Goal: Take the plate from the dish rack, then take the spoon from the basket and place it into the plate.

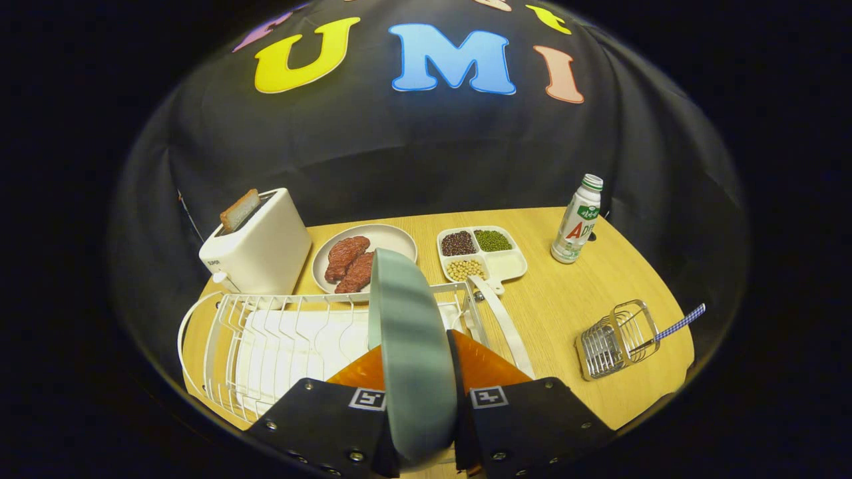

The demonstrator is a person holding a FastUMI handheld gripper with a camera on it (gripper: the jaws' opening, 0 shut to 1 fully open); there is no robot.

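A pale green plate stands on edge between my two fingers, over the right part of the white wire dish rack. My gripper is shut on the plate, one finger on each face. To the right on the wooden table lies a small metal wire basket, tipped on its side. The spoon's blue-and-white checked handle sticks out of the basket to the right; its bowl is hidden inside.
Beyond the rack stand a white toaster with a slice of bread, a plate of meat slices and a divided white tray of beans. A small bottle stands at the back right. Bare tabletop lies between rack and basket.
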